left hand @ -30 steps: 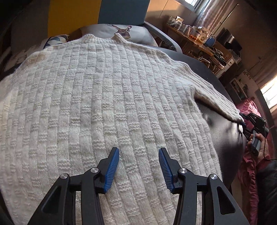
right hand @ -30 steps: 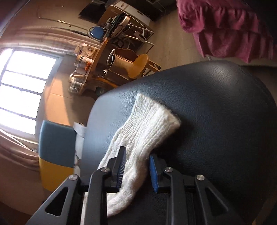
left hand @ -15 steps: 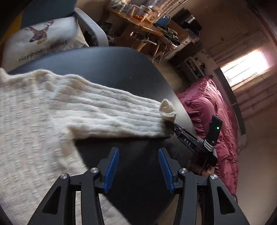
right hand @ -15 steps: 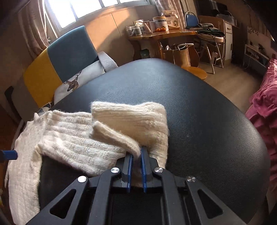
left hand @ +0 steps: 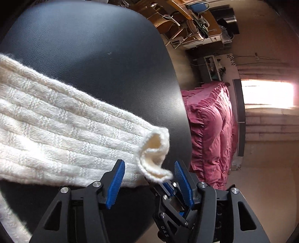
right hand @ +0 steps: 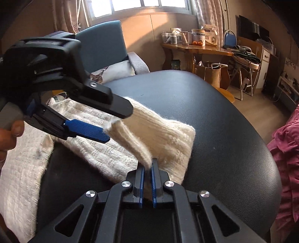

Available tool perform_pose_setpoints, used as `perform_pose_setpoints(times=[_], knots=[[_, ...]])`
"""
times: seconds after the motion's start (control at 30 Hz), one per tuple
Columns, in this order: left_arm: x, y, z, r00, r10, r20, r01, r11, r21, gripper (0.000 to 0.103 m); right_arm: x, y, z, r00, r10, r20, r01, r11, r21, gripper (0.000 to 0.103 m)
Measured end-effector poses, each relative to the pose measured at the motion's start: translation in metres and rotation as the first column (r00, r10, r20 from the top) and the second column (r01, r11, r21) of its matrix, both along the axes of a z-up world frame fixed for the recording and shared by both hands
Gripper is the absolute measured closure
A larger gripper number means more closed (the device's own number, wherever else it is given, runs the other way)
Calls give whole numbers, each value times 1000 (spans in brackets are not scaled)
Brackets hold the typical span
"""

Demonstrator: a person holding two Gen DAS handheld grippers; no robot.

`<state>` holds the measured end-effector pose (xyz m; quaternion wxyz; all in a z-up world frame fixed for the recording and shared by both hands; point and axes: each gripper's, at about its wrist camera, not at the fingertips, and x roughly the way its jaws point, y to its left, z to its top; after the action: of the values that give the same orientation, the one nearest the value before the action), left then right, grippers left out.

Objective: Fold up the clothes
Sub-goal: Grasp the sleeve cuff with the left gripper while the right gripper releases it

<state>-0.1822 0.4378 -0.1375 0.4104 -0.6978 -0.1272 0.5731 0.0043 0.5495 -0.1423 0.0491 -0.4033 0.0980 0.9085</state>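
Room: lived-in bedroom, sunlit window [right hand: 138,7] with curtains at the back, a bed under a magenta ruffled cover [left hand: 211,130] to one side, wooden side table [right hand: 196,50] crowded with jars and tins, blue armchair [right hand: 101,43] holding a deer-print cushion [right hand: 114,70].

Work surface: large black leather-look desk [right hand: 214,115], rounded edge, bare over most of its right half.

Garment: cream cable-knit sweater [right hand: 24,149], body spread flat on the left part of the desk. Its sleeve [left hand: 65,134] runs out across the dark top toward the desk's edge; the end section is lifted off the surface and doubled back over itself.

Cuff [left hand: 155,151]: open end faces the left wrist camera, rim curled, hanging in the air just in front of the left tool.

Left tool [left hand: 149,179]: jaws spread wide, blue pads on either side of the cuff, nothing pinched between them. From the right wrist view it comes in from the left, its upper finger lying over the raised sleeve fold; a hand [right hand: 9,134] grips its handle at the frame edge.

Right tool [right hand: 147,175]: jaws nearly together, clamped on a narrow ridge of the sleeve's knit, holding that fold up above the desk. Lower layer of the sleeve lies flat beneath it.
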Motion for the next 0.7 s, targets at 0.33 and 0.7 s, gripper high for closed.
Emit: perform_pose_setpoints(times=[0.33, 0.7], knots=[[8, 18, 31, 976, -67, -209, 63, 998, -25, 97, -1, -12, 18, 999, 12, -46, -10, 999, 44, 98], [-67, -67, 166, 896, 122, -428, -70, 988, 134, 97, 16, 15, 66, 946, -166, -278, 36, 908, -417, 74]])
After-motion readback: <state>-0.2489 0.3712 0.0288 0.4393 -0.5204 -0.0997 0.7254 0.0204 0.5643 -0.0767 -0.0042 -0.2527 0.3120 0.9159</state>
